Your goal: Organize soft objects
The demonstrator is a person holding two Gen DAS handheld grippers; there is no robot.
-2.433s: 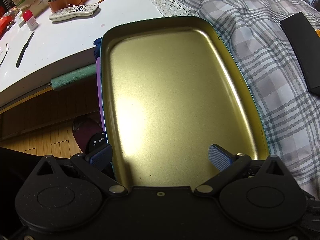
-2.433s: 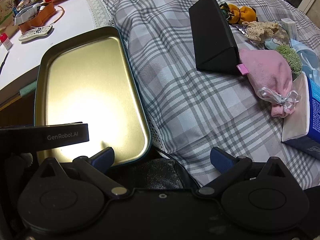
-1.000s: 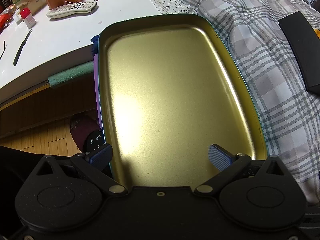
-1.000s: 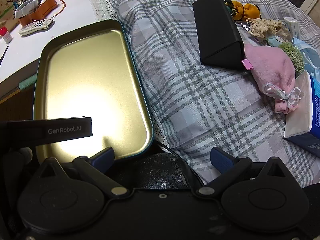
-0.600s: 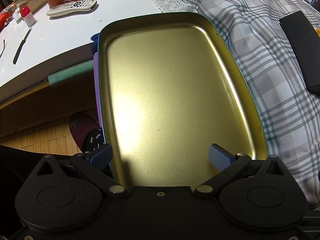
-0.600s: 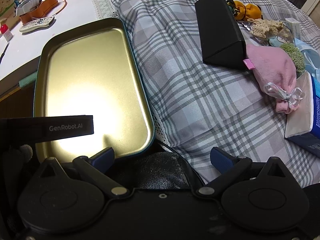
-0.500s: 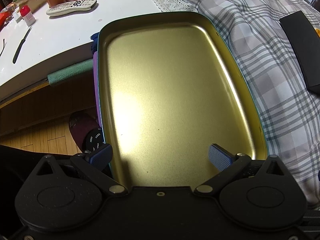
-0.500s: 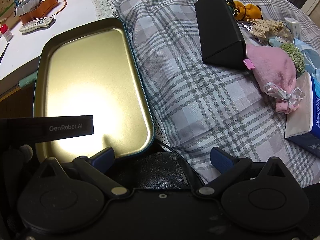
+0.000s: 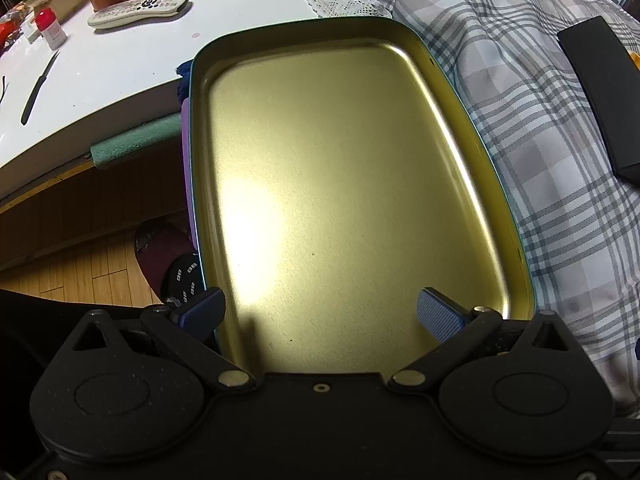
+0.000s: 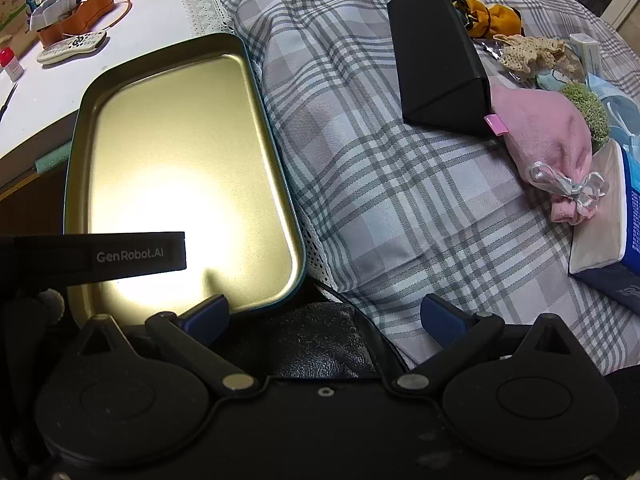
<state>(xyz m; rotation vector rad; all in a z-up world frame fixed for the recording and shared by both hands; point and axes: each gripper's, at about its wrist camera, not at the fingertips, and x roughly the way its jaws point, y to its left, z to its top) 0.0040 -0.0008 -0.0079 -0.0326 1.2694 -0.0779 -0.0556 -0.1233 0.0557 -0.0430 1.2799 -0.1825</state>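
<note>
At the bed's left edge, beside the table (image 9: 120, 68), a gold tray (image 10: 76, 152) holds nothing; the left tool (image 9: 320, 314) hangs above it, fingers apart. The right tool (image 10: 324, 316), fingers also apart, is over plaid bedding (image 10: 400, 208). Toward the bed's right edge lies a pink pouch (image 10: 548, 132), ribbon-tied, against a black case (image 10: 436, 52).

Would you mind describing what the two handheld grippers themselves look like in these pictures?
Both are matte black plastic. The left gripper and right gripper each have two round speckled hubs, angled link arms with silver rivets, and ribbed dark-blue pads. The right wrist view also shows a black strap printed GenRobot.AI in white.
</note>
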